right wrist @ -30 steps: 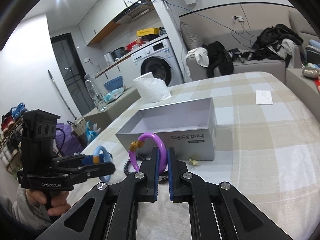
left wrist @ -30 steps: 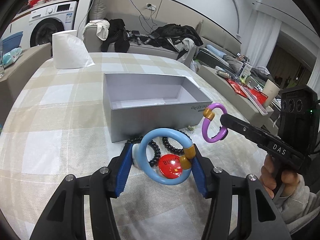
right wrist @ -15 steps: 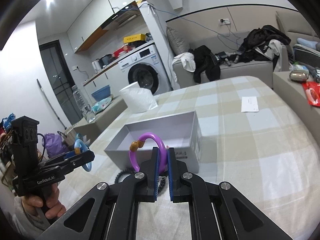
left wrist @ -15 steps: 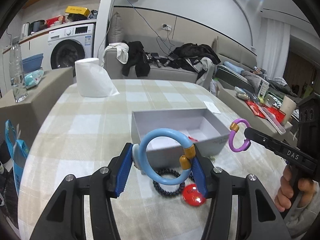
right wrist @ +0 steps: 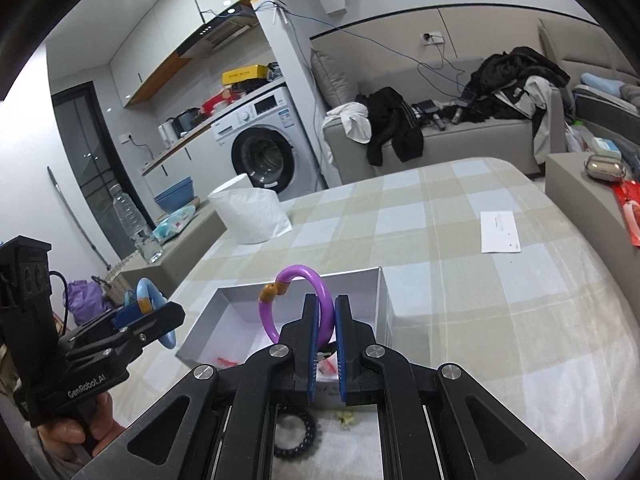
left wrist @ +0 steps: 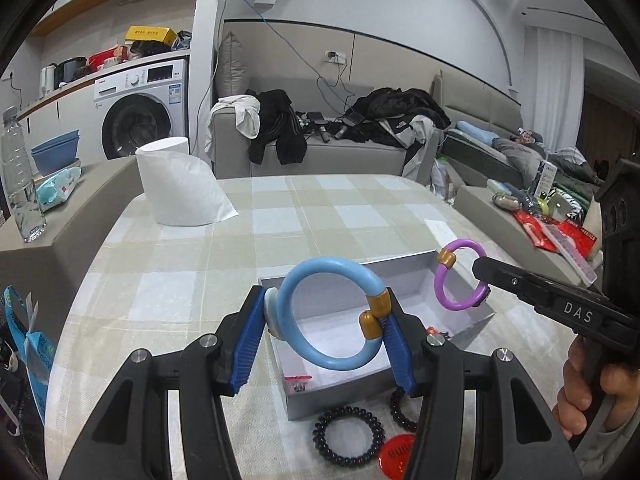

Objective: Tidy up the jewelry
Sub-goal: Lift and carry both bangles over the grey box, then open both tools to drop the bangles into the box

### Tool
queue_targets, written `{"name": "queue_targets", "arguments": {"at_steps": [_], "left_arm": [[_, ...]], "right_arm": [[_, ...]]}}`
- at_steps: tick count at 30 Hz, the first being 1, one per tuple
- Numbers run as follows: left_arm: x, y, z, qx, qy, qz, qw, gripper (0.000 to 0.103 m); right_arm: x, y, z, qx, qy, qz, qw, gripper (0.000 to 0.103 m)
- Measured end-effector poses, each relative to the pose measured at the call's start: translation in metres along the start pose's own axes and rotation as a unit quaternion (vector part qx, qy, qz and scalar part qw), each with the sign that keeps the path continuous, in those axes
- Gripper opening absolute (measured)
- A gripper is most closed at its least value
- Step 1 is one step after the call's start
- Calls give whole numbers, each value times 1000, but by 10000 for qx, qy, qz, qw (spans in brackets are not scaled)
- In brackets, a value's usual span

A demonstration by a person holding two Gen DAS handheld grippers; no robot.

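The left gripper (left wrist: 326, 334) pinches a light-blue open bangle with two gold end caps (left wrist: 332, 316) across its width, one blue-padded finger on each side, and holds it raised over the open grey rectangular cardboard box (left wrist: 460, 322). The right gripper (right wrist: 325, 344) has its jaws pressed together on the lower rim of a smaller purple open bangle with gold end caps (right wrist: 298, 300), which stands upright above the same box. In the left wrist view the purple bangle hangs over the far right corner of the box.

The box sits on a beige-and-white checked tablecloth (left wrist: 240, 256). Small red items lie on the box floor; what they are cannot be made out. On the cloth just in front of the box lie a black spiral hair tie (left wrist: 348, 436), a strand of black beads (left wrist: 402, 410) and a round red badge (left wrist: 400, 450), partly hidden by the left gripper. A white tissue roll (left wrist: 180, 184) stands at the far left of the table, and a white slip of paper (right wrist: 500, 232) lies at the far right.
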State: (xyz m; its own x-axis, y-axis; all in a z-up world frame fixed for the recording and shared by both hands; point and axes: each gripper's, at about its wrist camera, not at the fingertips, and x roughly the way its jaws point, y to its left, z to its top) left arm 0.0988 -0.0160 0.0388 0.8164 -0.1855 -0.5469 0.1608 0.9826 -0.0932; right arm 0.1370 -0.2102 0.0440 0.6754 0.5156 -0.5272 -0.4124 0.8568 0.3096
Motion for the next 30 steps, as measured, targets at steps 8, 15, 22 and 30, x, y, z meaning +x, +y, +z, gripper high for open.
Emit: {"name": "queue_targets", "arguments": {"at_steps": [8,15,22,30], "left_arm": [[13,-7,-5,64,213,-19,9998,50],[19,-12,-6,160,295,10,9994,50],[19,-14,-9,184,334,-106,9992,50],[14,-14,-9,144,311,-194,9992,58]], "right_arm": [[22,-2,-1,-58,257,-63,9996,7],[26,4,-5,-262,415,-20,9988,7],[26,7,-9,-373,473,-17,9982,7],[23,10,-11,-492,497,133,9975,15]]}}
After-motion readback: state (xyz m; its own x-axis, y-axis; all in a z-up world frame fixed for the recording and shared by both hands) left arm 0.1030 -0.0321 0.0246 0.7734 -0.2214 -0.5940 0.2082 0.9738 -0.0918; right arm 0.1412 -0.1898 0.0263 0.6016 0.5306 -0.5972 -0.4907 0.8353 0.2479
